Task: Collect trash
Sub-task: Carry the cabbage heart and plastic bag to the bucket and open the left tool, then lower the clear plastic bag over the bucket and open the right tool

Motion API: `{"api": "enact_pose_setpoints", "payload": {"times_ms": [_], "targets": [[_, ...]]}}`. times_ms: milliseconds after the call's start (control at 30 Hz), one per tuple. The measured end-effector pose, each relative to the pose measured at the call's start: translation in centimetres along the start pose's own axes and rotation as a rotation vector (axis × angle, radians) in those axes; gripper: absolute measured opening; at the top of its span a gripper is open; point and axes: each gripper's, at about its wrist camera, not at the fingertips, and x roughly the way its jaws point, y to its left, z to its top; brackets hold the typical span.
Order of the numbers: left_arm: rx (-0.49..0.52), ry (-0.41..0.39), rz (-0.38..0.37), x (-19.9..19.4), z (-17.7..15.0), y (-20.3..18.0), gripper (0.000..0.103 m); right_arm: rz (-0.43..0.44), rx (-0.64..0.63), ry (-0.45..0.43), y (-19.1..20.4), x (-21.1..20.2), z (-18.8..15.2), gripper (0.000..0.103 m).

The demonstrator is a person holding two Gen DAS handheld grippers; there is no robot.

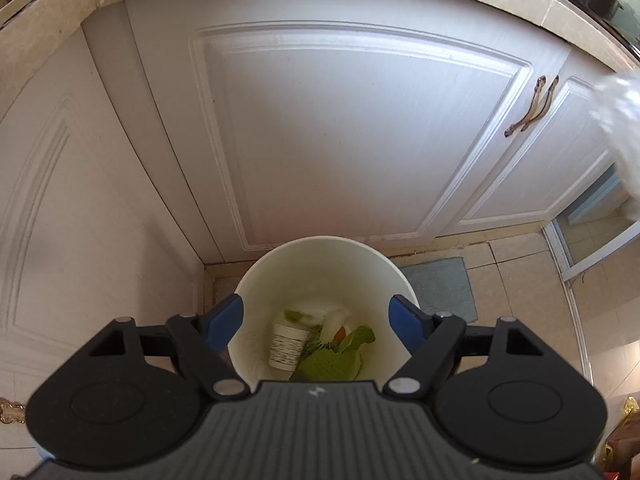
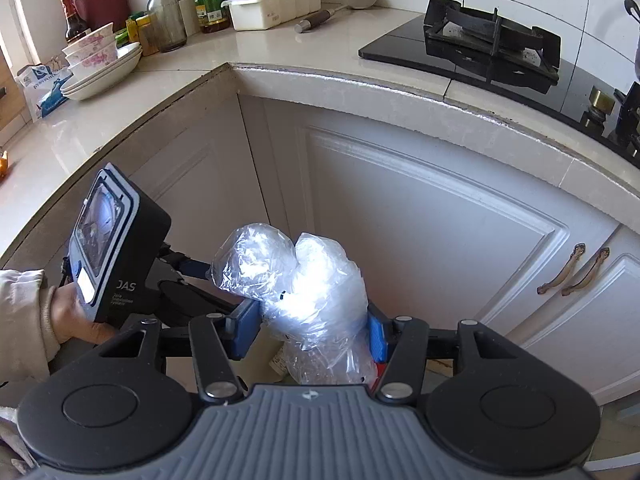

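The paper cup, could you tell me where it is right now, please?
In the left wrist view, the paper cup lies inside the white bin, left of the green vegetable scraps.

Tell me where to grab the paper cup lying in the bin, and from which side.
Grip the paper cup across its round wall near the middle, coming straight down through the bin's open top. It lies on its side against the green leaves, so its rim faces sideways.
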Motion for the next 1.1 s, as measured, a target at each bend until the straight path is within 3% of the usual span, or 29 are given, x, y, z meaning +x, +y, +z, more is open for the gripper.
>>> {"api": "enact_pose_setpoints", "payload": {"times_ms": [367,767,833,900,967,1100], "targets": [[0.014,0.041,0.067,-0.1,-1.4,0.5,0.082,0.068,0.09,0.108,-0.7,8.3,0.5,0.059],[-0.001,0.041,0.083,-0.9,-1.5,1.4,0.082,0.065,0.174,0.219,0.5,16.7,0.7,0.06],[0.0,0.044,0.087,-0.7,-1.7,1.4,0.082,0.059,0.171,0.222,0.7,17.4,0.8,0.069],[-0.001,0.043,0.087,-0.8,-1.8,1.5,0.082,0.059,0.174,0.208,1.0,17.3,1.0,0.09],[-0.003,0.041,0.084,-0.9,-1.8,1.5,0.082,0.071,0.174,0.2,1.2,17.1,1.2,0.096],[0.0,0.039,0.078,-0.9,-1.9,1.5,0.082,0.074,0.157,0.187,1.4,16.3,1.4,0.097]]}}
